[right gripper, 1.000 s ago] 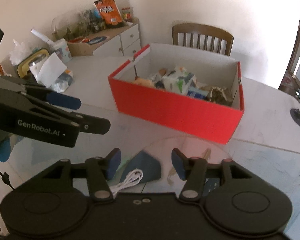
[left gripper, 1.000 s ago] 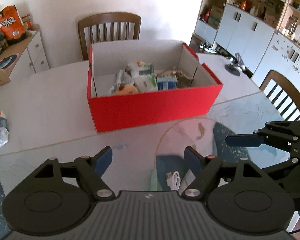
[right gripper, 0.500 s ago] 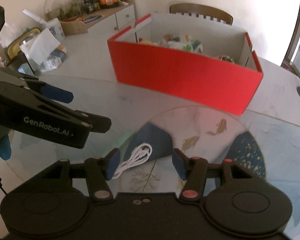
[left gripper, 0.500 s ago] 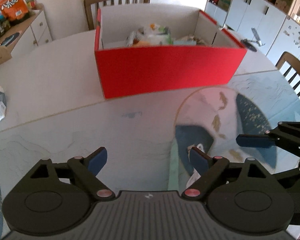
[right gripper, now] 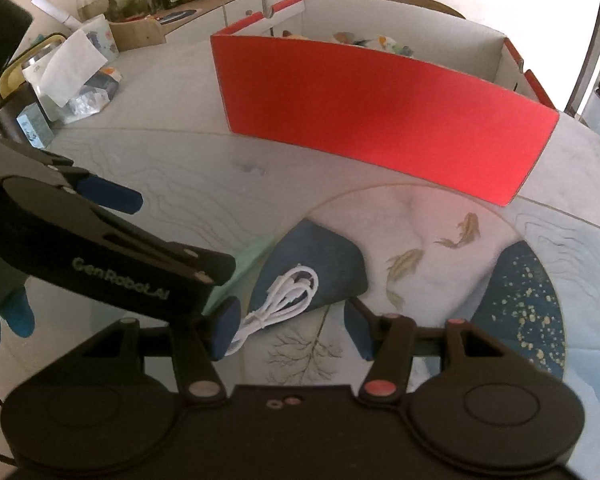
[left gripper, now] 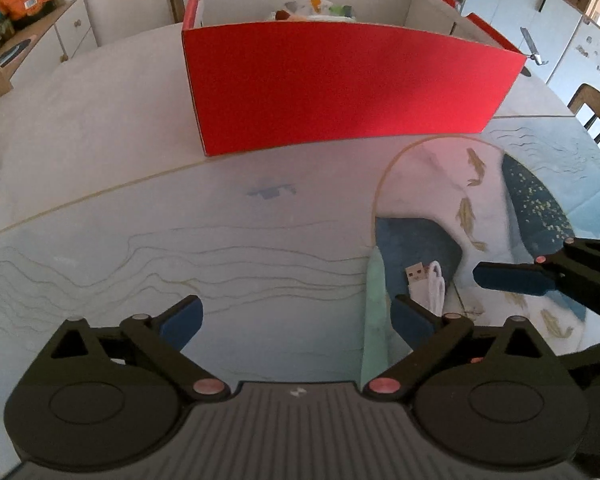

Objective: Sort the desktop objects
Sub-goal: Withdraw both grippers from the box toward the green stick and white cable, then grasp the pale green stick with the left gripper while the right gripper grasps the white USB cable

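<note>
A coiled white USB cable (right gripper: 286, 298) lies on the patterned table mat, also in the left wrist view (left gripper: 430, 282). My right gripper (right gripper: 290, 330) is open and empty, low over the mat, with the cable just ahead of its left finger. My left gripper (left gripper: 296, 318) is open and empty, left of the cable, its right finger beside the plug. A red cardboard box (left gripper: 340, 88) holding several sorted items stands farther back, also in the right wrist view (right gripper: 380, 120).
A sideboard (left gripper: 40, 44) with snack bags stands at the far left. Tissue packs and tins (right gripper: 68, 80) crowd the table's left side. Chairs (left gripper: 596, 112) stand around the table. White cabinets (left gripper: 540, 12) line the right wall.
Both grippers have dropped lower and moved forward toward the cable and the box. The cable now lies just before the right gripper's fingers. Both stay open.
</note>
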### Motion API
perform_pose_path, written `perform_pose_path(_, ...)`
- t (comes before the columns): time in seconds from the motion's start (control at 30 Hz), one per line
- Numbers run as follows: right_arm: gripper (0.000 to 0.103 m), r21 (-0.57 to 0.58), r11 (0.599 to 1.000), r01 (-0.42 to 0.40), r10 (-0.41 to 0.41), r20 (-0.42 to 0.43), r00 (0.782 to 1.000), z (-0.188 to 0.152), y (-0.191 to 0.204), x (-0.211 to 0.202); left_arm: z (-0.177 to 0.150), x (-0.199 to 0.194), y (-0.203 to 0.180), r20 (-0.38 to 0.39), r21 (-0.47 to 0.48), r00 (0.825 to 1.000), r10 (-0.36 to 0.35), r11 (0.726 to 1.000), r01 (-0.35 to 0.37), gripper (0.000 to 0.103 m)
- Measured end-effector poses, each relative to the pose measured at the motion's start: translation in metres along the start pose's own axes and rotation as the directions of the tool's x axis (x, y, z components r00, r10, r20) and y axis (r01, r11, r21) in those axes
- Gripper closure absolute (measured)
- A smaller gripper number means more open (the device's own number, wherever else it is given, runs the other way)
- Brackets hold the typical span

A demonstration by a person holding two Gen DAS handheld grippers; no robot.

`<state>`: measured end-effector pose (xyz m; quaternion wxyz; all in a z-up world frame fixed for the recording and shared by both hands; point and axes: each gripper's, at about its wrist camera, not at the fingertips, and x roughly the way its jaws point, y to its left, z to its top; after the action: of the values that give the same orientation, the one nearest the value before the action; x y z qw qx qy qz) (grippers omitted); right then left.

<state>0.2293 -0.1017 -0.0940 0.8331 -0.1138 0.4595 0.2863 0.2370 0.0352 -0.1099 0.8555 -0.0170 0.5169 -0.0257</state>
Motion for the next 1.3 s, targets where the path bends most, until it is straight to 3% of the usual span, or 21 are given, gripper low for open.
perform_pose_path(0.2, 0.046, -0.005, 1.000, 0.006, -0.006, -0.003, 1.000, 0.000, 0.003, 0.013, 0.002, 0.008, -0.005, -0.004, 0.008, 1.000, -0.013, 1.000, 0.013, 0.002)
perform_pose_path(0.53, 0.047, -0.109, 0.993, 0.040, -0.039, 0.016, 0.999, 0.001, -0.005, 0.010, -0.004, 0.009, -0.007, 0.021, 0.012, 1.000, 0.005, 1.000, -0.005, 0.002)
perform_pose_path(0.73, 0.049, -0.063, 0.996, 0.067, -0.067, -0.004, 0.998, 0.000, -0.033, 0.005, -0.009, 0.006, -0.008, 0.028, 0.012, 1.000, 0.002, 1.000, -0.002, 0.003)
perform_pose_path(0.83, 0.056, -0.044, 0.997, 0.062, -0.063, -0.015, 0.998, 0.000, -0.040, 0.004, -0.013, 0.003, -0.013, 0.039, 0.016, 0.999, -0.023, 1.000, 0.022, 0.004)
perform_pose_path(0.87, 0.059, -0.052, 0.997, 0.062, -0.063, -0.017, 0.998, 0.000, -0.039, 0.003, -0.014, 0.002, -0.016, 0.046, 0.022, 0.999, -0.027, 0.999, 0.026, 0.006)
perform_pose_path(0.93, 0.062, -0.062, 0.996, 0.064, -0.065, -0.018, 0.998, 0.001, -0.038, 0.004, -0.016, 0.001, -0.021, 0.058, 0.040, 0.998, -0.026, 0.999, 0.023, 0.020)
perform_pose_path(1.0, 0.065, -0.067, 0.996, 0.061, -0.062, -0.016, 0.998, 0.001, -0.036, 0.005, -0.018, 0.002, -0.025, 0.053, 0.048, 0.998, -0.030, 0.998, 0.028, 0.028)
perform_pose_path(1.3, 0.076, -0.070, 0.997, 0.015, -0.016, -0.011, 1.000, 0.001, -0.035, 0.006, -0.021, 0.000, -0.035, 0.069, 0.091, 0.997, -0.033, 0.995, 0.026, 0.041)
